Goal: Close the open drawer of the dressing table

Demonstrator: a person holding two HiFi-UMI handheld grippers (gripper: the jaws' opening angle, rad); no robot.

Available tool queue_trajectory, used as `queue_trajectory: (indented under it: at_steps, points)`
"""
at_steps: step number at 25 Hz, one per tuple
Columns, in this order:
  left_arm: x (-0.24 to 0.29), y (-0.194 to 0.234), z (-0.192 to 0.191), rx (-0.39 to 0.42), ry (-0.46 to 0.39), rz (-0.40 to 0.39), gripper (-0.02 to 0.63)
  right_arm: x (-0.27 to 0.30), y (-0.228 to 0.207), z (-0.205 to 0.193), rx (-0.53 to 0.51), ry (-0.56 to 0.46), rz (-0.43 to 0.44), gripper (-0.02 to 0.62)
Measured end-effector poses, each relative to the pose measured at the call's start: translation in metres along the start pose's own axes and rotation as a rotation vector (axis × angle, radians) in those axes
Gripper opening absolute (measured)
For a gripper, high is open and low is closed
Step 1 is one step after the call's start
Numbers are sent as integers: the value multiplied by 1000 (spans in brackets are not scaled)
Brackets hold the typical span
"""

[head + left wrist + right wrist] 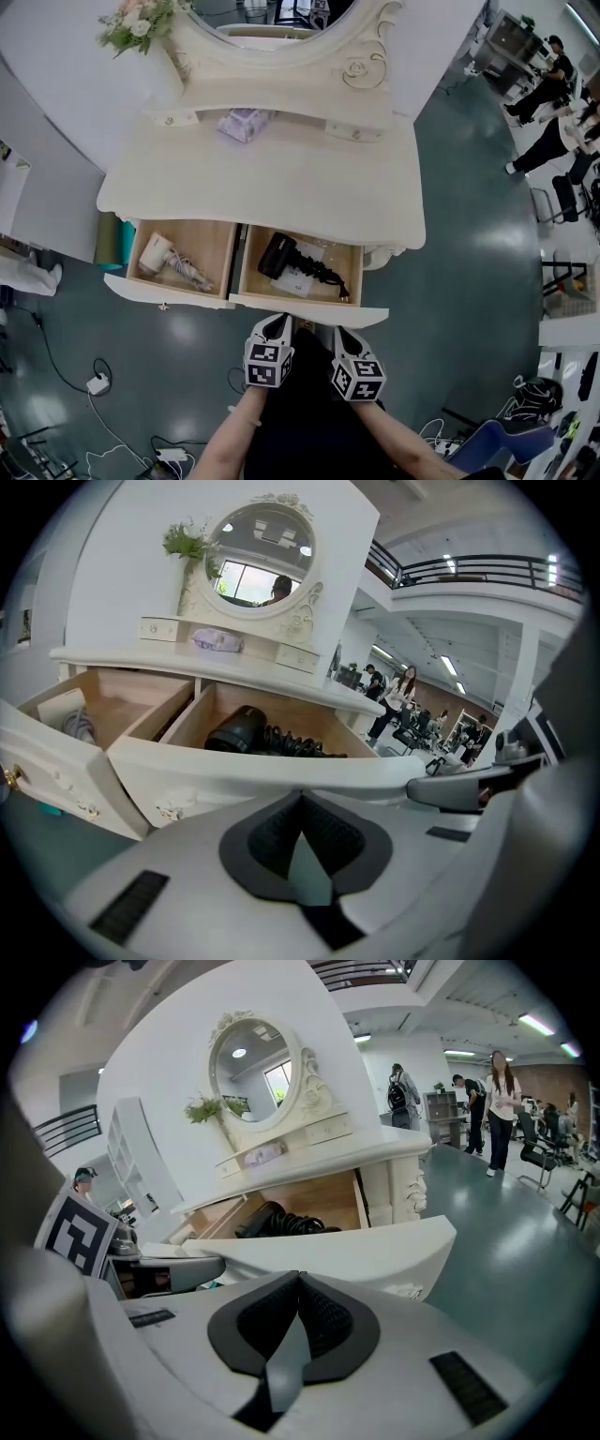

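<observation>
Black dryer (281, 255) in R drawer (309, 310); white dryer (155, 253), L drawer (169, 290)

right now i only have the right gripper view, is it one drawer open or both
Observer: Both. The head view shows the left drawer pulled out beside the right drawer.
Operator: anything in the left one
Observer: A white hair dryer lies in it with its cord.
Operator: and the left tool, open or shut
Observer: The left tool has its jaws together with nothing between them. It sits close to the right drawer's front; I can't tell whether it touches.
</observation>
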State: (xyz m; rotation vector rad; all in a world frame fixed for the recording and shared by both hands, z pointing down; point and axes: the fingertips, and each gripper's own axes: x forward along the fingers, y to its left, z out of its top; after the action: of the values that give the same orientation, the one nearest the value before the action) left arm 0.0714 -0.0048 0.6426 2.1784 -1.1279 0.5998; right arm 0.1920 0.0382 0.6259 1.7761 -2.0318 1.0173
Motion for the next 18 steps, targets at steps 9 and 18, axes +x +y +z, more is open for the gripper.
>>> queue_trajectory:
  at_steps: [9, 18]
  points:
    - [8, 3, 9, -4, -3, -3, 23, 10, -2, 5, -8, 13, -1, 26]
    - [18, 7, 20, -7, -1, -2, 23, 22, -6, 15, -17, 21, 1, 26]
